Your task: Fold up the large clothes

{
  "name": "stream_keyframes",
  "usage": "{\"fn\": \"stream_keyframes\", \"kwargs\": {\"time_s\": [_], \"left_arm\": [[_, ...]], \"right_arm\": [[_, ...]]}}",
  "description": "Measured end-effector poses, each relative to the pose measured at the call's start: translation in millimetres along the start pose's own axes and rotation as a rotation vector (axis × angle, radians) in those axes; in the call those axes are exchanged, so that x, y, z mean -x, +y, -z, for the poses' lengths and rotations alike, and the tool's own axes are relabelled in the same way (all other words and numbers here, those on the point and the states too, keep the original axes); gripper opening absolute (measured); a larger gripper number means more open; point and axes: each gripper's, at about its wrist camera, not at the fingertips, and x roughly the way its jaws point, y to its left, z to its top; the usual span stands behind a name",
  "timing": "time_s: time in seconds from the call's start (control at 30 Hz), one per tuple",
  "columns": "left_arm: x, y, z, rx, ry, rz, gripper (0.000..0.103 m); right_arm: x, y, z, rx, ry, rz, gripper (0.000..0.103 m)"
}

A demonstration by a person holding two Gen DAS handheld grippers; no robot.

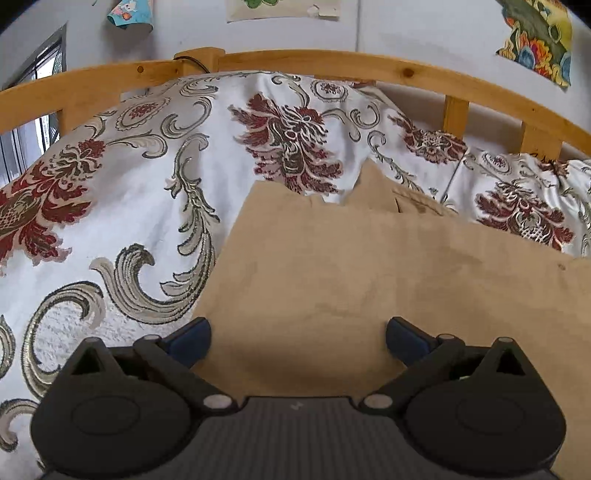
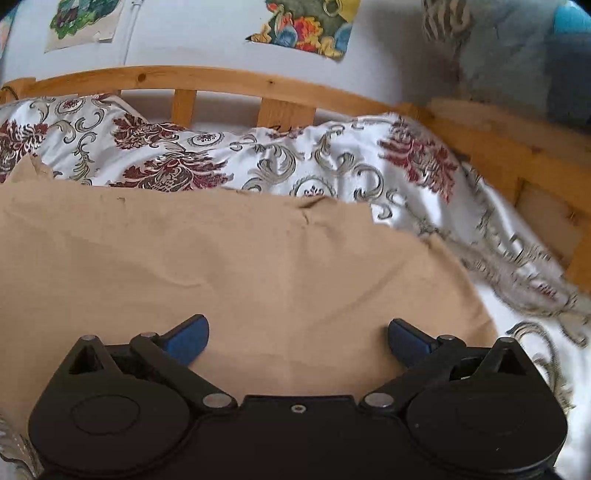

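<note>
Left wrist view: tan garment point(image 1: 369, 266) spreads beneath the wide-spread left tool point(image 1: 297, 338).

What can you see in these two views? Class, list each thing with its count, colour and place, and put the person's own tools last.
garment: one, tan, spread flat on the bed, in both views.
bedspread: one, white with red flowers and grey scrolls, under and behind the garment.
bed rail: one, light wood with upright slats, along the far side of the bed.
pictures: three in the left view, two of them seen again in the right view, colourful, stuck on the pale wall above the rail.
window: one, dark frame, far left of the left view.
cloth: blue-grey, blurred, top right of the right view; what it is I cannot tell.
left tool: one, black with blue fingertips, open over the garment.
right tool: one, black with blue fingertips, open over the garment.
</note>
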Motion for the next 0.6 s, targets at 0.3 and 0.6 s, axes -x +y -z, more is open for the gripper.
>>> {"fn": "stream_keyframes", "kwargs": {"time_s": [0.3,0.6], "left_arm": [[0,0,6,-0.003,-0.016,0.001,0.103],[41,-7,2,-0.012,-0.042,0.031,0.103]], "right_arm": [[-4,-7,-1,-0.027,0.015,-0.030,0.102],[2,-13,-5,-0.031,0.043,-0.067,0.102]]}}
